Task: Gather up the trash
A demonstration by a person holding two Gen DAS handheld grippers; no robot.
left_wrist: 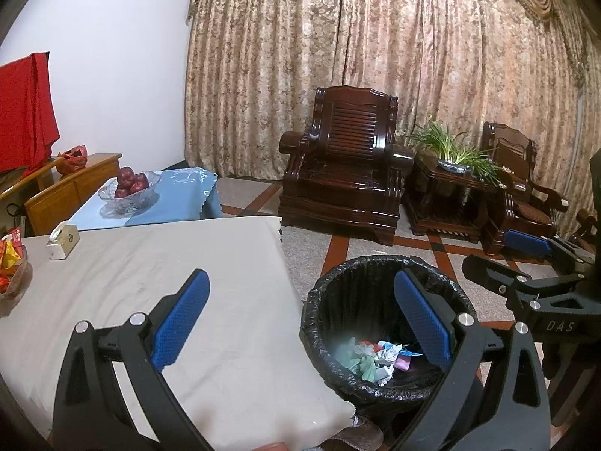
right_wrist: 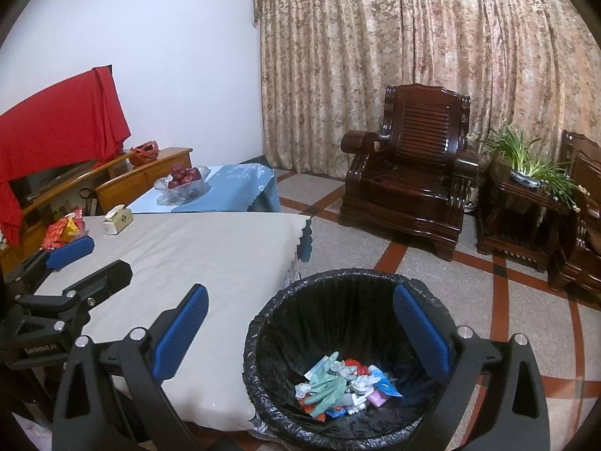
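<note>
Trash (right_wrist: pixel 340 385) lies in bin (right_wrist: pixel 263 338); table (right_wrist: pixel 210 255) beside bin shows no litter. Left gripper (left_wrist: pixel 300 319) and right gripper (right_wrist: pixel 300 329) fingers wide, empty. Likely finished.

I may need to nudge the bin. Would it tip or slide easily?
The bin probably slides easily: it holds only light scraps. Its wide mouth suggests it resists tipping. The thin liner would likely crumple if gripped.

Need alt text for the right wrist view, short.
The open right tool hovers empty over a black-lined trash bin holding crumpled wrappers and a green glove. Left of the bin is a table with a beige cloth; the left tool, also open, is at the left edge.
</note>
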